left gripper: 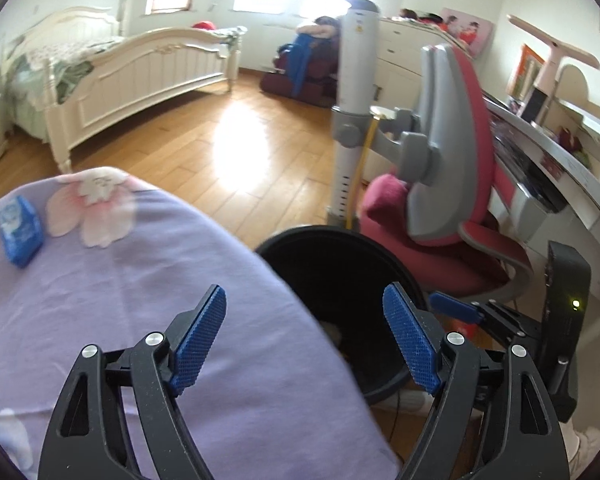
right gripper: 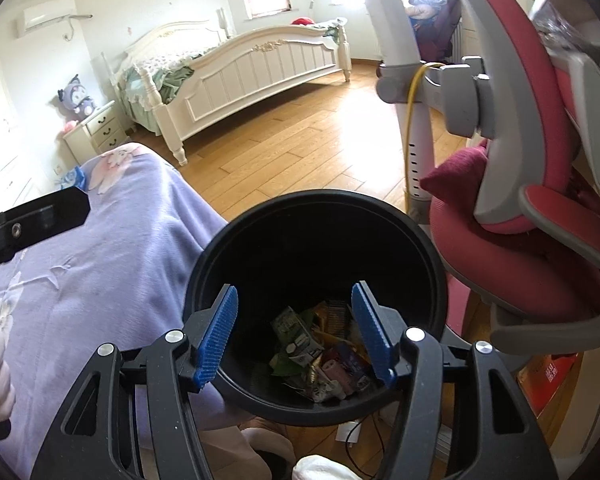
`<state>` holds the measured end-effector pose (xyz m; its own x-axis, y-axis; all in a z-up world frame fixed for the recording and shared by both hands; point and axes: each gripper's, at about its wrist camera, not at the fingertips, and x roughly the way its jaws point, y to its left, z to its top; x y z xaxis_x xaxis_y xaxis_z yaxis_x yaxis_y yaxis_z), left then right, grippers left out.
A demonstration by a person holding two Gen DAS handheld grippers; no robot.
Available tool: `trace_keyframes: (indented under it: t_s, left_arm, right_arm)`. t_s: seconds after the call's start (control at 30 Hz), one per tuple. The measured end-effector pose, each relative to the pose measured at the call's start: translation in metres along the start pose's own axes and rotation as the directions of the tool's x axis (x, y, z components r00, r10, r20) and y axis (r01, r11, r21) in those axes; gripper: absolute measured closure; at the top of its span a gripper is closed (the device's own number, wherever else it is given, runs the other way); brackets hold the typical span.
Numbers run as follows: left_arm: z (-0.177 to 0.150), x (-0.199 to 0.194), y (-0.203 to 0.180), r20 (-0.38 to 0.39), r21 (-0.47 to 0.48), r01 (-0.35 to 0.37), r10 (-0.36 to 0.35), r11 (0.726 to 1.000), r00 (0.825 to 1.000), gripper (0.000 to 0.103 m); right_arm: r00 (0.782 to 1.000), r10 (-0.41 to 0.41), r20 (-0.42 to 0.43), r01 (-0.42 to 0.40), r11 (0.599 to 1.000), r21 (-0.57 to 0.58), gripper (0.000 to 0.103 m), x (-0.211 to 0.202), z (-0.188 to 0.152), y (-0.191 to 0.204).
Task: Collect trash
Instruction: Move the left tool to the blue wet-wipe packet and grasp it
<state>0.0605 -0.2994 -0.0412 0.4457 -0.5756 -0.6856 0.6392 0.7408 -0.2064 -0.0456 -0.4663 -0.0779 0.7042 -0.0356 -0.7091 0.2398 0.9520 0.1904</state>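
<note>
Left gripper (left gripper: 304,340) stands released, jaws wide apart with nothing between the blue pads; it hangs over the near corner of the lilac floral cloth (left gripper: 140,280) where that cloth meets the bin. Right gripper (right gripper: 294,332) is likewise released and empty, jaws partly apart, poised directly above the mouth of the black trash bin (right gripper: 204,272).

Contents: wrappers and small cartons (right gripper: 320,348) lie on the bin floor, visible between the right jaws.

Remaining item: one blue packet (left gripper: 19,236) lies flat on the cloth, at the far left of the left wrist view, close to the pink printed flower (left gripper: 92,204). It is well apart from both tools. Its long axis runs roughly away from the left gripper, tilted slightly. In the right wrist view it shows only as a small blue patch (right gripper: 73,178) near the cloth's far edge.

Judgement: the left gripper is the nearer tool, with the packet ahead and to its left and the bin to its right. The cloth between is bare, giving open room for approach. The packet sits near the cloth's rounded far edge, so a push could slide it off. The pink desk chair (left gripper: 480,216) crowds the bin's right side; the bin's left rim touches or underlies the cloth's overhang.
</note>
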Motion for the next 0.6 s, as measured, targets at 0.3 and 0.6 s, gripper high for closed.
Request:
trace_keyframes:
  t_s: [0.3, 0.6]
  left_arm:
    - [0.008, -0.034, 0.111, 0.032, -0.215, -0.190, 0.201, 0.958, 0.979, 0.016]
    - [0.032, -0.034, 0.231, -0.022, -0.358, -0.361, 0.379, 0.861, 0.925, 0.016]
  right_arm:
    - [0.999, 0.043, 0.008, -0.043, 0.998, -0.054, 0.043, 0.007, 0.018, 0.036]
    - [0.997, 0.079, 0.009, -0.077, 0.990, -0.117, 0.043, 0.021, 0.033, 0.077]
